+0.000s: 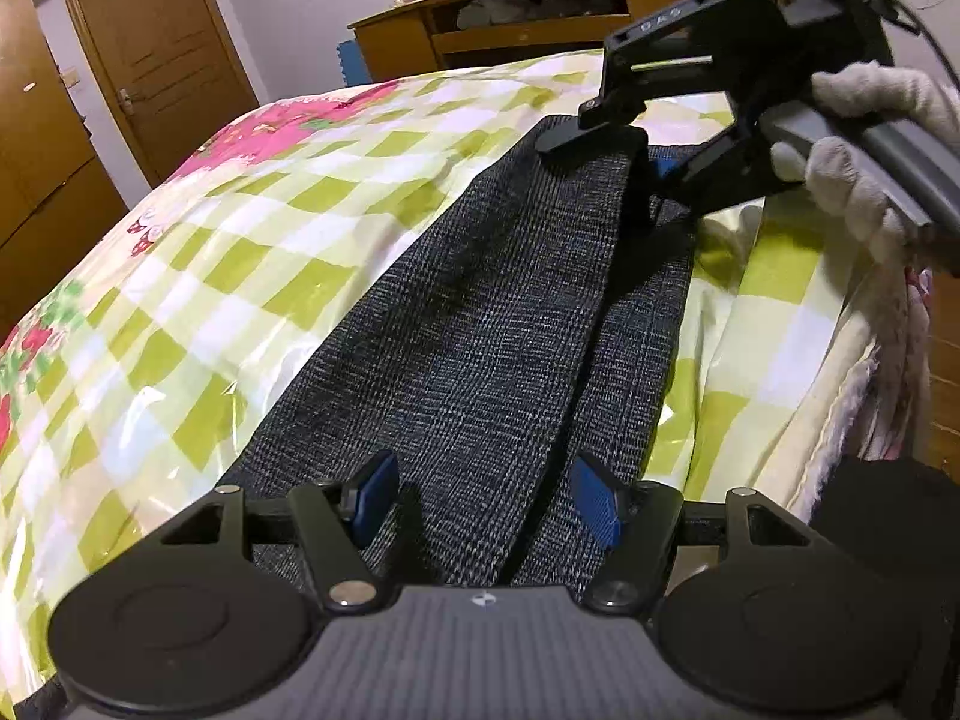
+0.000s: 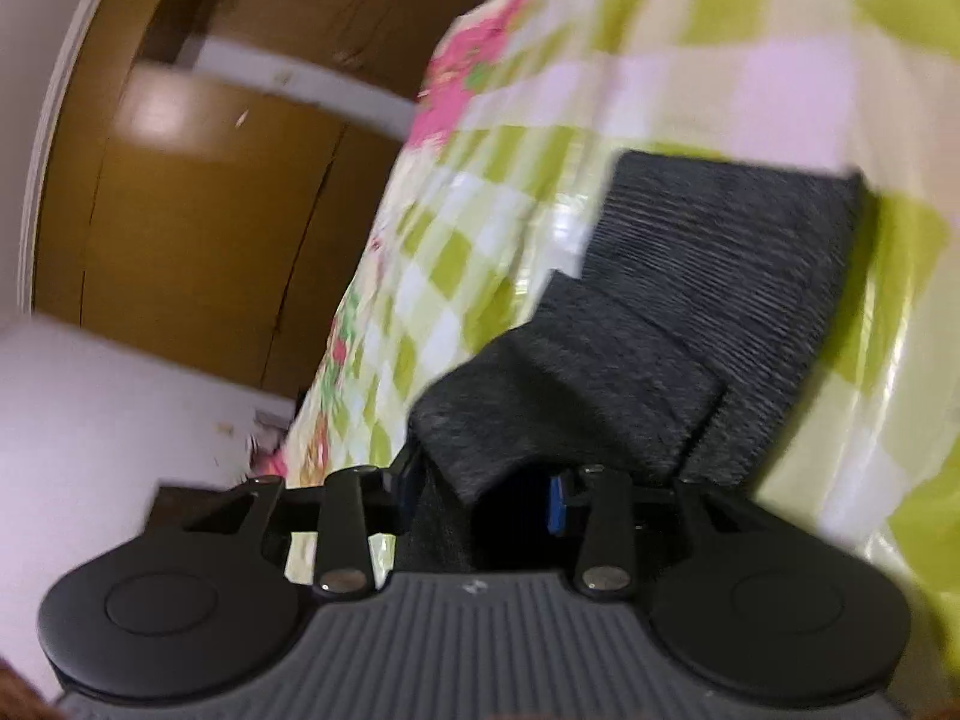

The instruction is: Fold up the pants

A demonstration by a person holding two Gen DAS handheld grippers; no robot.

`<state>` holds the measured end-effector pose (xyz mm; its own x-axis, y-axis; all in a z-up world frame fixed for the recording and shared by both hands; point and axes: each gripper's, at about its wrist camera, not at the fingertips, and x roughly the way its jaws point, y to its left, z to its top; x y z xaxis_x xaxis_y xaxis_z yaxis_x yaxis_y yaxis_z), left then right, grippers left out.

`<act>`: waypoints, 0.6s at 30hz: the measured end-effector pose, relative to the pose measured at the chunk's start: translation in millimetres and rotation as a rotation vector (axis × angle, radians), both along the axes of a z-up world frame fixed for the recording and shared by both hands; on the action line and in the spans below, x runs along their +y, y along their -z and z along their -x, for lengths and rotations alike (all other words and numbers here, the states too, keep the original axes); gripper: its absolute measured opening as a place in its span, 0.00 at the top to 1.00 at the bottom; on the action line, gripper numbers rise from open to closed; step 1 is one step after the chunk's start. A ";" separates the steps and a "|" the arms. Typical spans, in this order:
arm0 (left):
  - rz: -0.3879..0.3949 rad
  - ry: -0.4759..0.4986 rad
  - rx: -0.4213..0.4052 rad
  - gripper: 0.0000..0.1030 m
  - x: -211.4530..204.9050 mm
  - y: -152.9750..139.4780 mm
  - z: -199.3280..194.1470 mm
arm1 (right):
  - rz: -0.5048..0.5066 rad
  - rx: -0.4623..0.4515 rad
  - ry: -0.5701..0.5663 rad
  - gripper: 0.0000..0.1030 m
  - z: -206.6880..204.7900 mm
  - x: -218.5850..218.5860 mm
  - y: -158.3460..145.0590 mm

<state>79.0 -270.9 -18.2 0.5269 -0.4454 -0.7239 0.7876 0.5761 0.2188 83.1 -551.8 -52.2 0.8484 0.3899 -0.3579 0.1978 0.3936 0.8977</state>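
The left claw (image 1: 483, 498) is hovering with its blue pads (image 1: 597, 501) spread wide over the near end of the pants (image 1: 480, 324), gripping nothing. The dark grey checked pants are lying lengthwise along a bed cover (image 1: 198, 276) of green and white squares with pink flowers, both legs side by side and running away from the camera. At the far end, the right claw (image 1: 645, 171) is coming down on the cloth, held by a hand in a white glove (image 1: 852, 174).

In the right wrist view, which is blurring, the right claw (image 2: 483, 495) is sitting with a raised fold of the pants (image 2: 660, 330) between its fingers; a blue pad (image 2: 558, 507) is showing just beside the cloth, but whether the fingers are pinching it cannot be told. Past that fold, the pants are lying flat on the cover (image 2: 690, 60).

A brown door (image 1: 162, 54) and a wooden desk (image 1: 540, 18) are standing behind the bed.
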 end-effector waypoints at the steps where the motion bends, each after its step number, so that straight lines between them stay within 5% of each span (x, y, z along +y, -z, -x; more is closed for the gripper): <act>1: -0.001 0.001 0.003 0.27 -1.9 0.3 -1.2 | -0.035 0.002 0.024 0.61 -0.3 -3.3 6.3; 9: 0.001 -0.006 0.035 0.27 -5.1 2.1 -6.9 | -0.147 -0.019 0.216 0.60 -1.0 -19.8 26.2; 11: 0.002 -0.006 0.033 0.27 -3.4 1.2 -6.7 | -0.139 -0.032 0.244 0.67 -1.3 -22.8 25.0; 12: 0.001 -0.004 0.028 0.27 -4.3 1.4 -6.4 | -0.134 -0.052 0.260 0.78 -0.6 -25.1 21.8; 13: 0.000 -0.001 0.022 0.27 -4.2 0.9 -5.2 | -0.115 -0.083 0.279 0.88 2.4 -27.4 15.2; 18: -0.006 0.018 0.001 0.27 -4.9 3.1 -0.1 | 0.138 -0.219 0.324 0.89 25.7 -24.4 -32.2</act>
<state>79.0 -275.8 -21.3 0.5183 -0.4502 -0.7271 0.7978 0.5607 0.2216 57.5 -576.2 -20.0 0.9813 0.0513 -0.1857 0.1415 0.4622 0.8754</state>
